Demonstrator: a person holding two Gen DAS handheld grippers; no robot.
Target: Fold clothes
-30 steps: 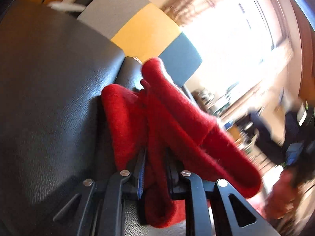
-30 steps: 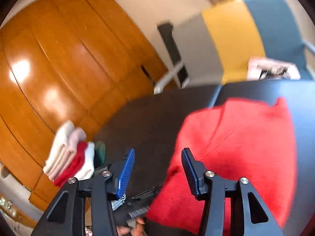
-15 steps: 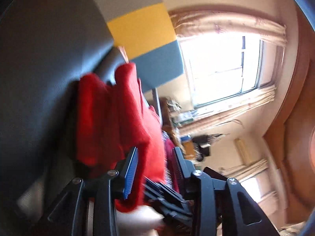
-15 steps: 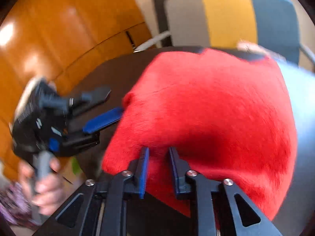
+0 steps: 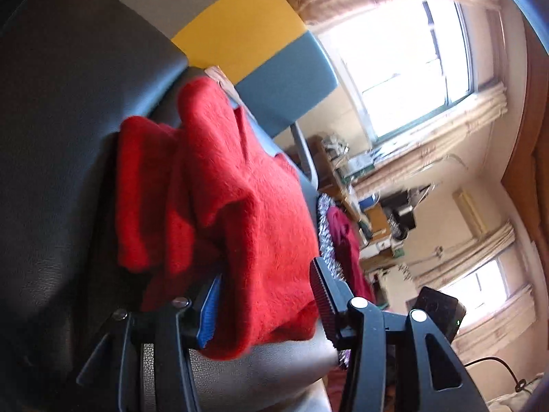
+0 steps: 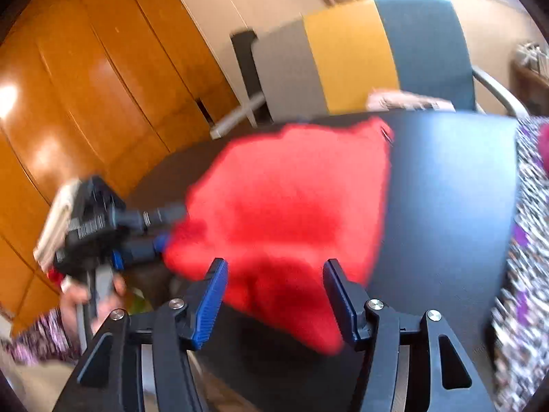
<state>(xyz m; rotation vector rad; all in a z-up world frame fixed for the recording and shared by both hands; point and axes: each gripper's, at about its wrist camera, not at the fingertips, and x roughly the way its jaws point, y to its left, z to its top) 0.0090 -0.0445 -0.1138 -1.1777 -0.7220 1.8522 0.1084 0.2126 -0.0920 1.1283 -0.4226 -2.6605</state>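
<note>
A fuzzy red sweater (image 6: 291,202) lies bunched on a dark table (image 6: 453,206). It also shows in the left wrist view (image 5: 240,206), folded over itself. My left gripper (image 5: 266,305) is open, its jaws wide apart with a red fold lying loosely between them. It also shows at the sweater's left edge in the right wrist view (image 6: 137,233). My right gripper (image 6: 274,298) is open at the sweater's near edge, with cloth between the spread jaws.
A chair with grey, yellow and blue back panels (image 6: 360,58) stands behind the table. Orange wooden cabinet doors (image 6: 85,86) are at the left. Patterned fabric (image 6: 525,240) is at the table's right. Bright windows (image 5: 405,51) and cluttered shelves are seen past the left gripper.
My left gripper, shut on the sweater a second ago, has opened wide. My right gripper closed on the sweater's near edge half a second ago and has opened again. The sweater lies more bunched.
</note>
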